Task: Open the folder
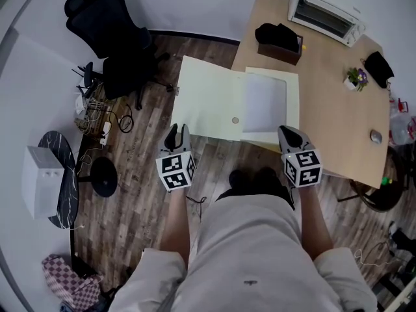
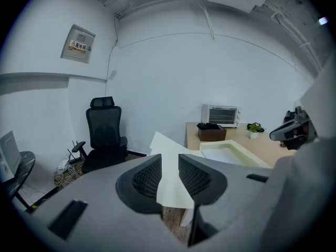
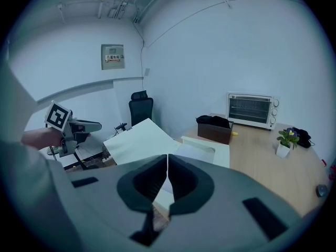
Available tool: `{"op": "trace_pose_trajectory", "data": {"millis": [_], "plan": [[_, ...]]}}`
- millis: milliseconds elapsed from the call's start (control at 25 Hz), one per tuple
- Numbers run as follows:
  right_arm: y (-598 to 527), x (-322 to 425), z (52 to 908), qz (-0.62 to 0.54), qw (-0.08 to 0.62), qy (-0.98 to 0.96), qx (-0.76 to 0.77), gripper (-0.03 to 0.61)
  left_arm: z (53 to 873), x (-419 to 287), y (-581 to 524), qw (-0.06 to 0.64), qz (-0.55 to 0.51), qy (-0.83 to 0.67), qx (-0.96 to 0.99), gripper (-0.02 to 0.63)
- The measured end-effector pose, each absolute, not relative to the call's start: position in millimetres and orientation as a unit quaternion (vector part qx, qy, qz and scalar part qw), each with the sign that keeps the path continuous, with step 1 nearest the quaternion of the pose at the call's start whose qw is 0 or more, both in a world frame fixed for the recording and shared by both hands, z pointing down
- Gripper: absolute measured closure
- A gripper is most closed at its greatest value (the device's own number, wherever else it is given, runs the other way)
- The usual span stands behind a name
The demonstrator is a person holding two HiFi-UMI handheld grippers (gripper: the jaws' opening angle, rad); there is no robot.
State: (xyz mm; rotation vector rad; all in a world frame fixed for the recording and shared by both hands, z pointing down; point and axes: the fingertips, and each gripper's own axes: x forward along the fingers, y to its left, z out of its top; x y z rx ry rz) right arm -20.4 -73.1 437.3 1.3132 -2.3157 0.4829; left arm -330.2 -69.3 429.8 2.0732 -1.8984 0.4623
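Gaping folder, left tongs parted, right tongs closed

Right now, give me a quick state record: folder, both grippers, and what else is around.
folder: open on the desk
cover: swung left, hanging past the desk edge
sheet: showing inside
left gripper: jaws apart, nothing between them, by the cover's near corner
right gripper: jaws together, nothing seen between them
also on desk: toaster oven, box, potted plant
floor: office chair

Wall sign lettering (illegibly small)
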Motion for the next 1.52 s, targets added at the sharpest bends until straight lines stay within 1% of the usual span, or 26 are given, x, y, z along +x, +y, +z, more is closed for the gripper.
{"op": "trace_pose_trajectory", "data": {"millis": [320, 640, 800, 840, 1000, 1040, 1240, 1520], "plan": [[-72.3, -36.3, 399.2, 0.149, 0.187, -0.852, 0.466, 0.569, 400.5, -275.7, -74.9, 0.126, 0.141, -0.616, 0.765, 0.523], [-69.5, -51.4, 366.2, 0.124, 0.160, -0.866, 0.457, 0.571, 380.0, -227.4, -73.4, 0.124, 0.115, -0.570, 0.804, 0.524], [-68.1, -55.7, 356.0, 0.117, 0.150, -0.870, 0.455, 0.571, 368.7, -213.4, -73.0, 0.120, 0.104, -0.555, 0.816, 0.530], [-67.4, -56.9, 353.9, 0.116, 0.148, -0.871, 0.454, 0.570, 366.1, -210.4, -72.6, 0.119, 0.102, -0.552, 0.819, 0.541], [-64.2, -62.1, 346.7, 0.112, 0.141, -0.875, 0.449, 0.571, 358.3, -199.5, -70.7, 0.116, 0.097, -0.542, 0.827, 0.546], [-63.7, -63.2, 345.2, 0.111, 0.139, -0.877, 0.447, 0.571, 357.0, -197.2, -70.2, 0.115, 0.096, -0.540, 0.828, 0.556], [-60.6, -68.3, 341.7, 0.108, 0.132, -0.881, 0.441, 0.572, 354.6, -187.8, -66.7, 0.115, 0.094, -0.530, 0.835, 0.566], [-56.9, -76.9, 340.0, 0.109, 0.128, -0.888, 0.428, 0.574, 354.8, -174.4, -62.2, 0.116, 0.098, -0.518, 0.842, 0.597]]}}
